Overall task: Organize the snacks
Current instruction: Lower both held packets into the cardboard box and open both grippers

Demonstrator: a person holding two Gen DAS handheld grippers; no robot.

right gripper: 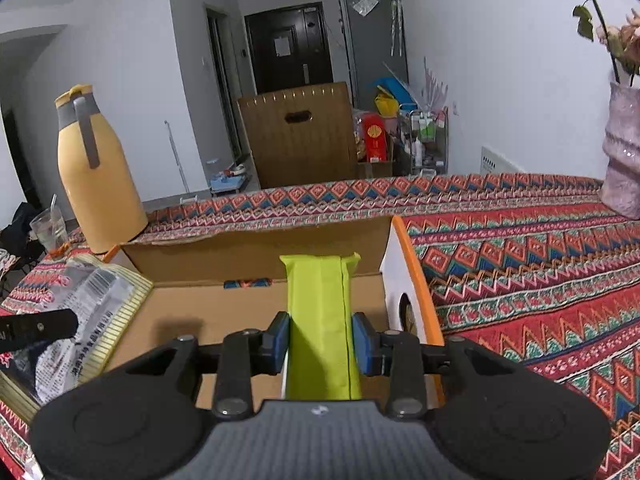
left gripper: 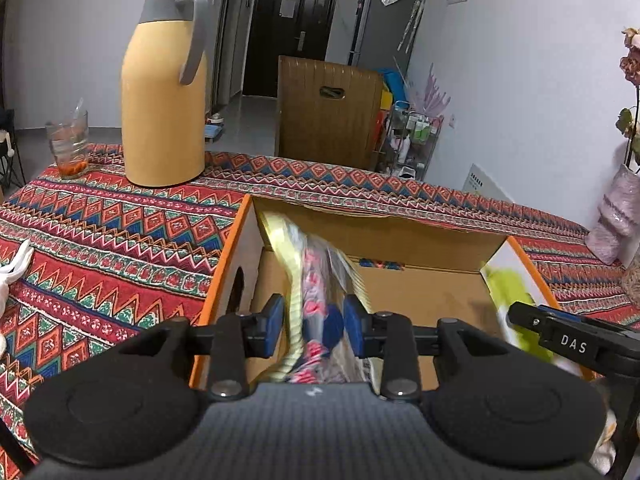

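Note:
An open cardboard box [left gripper: 400,236] with orange edges sits on the patterned tablecloth [left gripper: 100,220]. Over its left half, a clear snack pack [left gripper: 316,280] with red print and a yellow striped edge hangs blurred between the blue pads of my left gripper [left gripper: 314,318]. A thin gap shows at the left pad, so the gripper is open. My right gripper [right gripper: 320,338] is shut on a lime-green pack [right gripper: 320,312] above the same box [right gripper: 256,252], near its right wall. The striped snack pack [right gripper: 88,300] appears at the left of the right wrist view. The box floor looks bare.
A tall yellow thermos [left gripper: 164,92] and a glass [left gripper: 68,144] with red bits stand at the table's far left. A pink vase [right gripper: 622,160] with flowers stands at the far right. Behind the table are a large brown carton [left gripper: 328,112], a fridge and a cluttered trolley.

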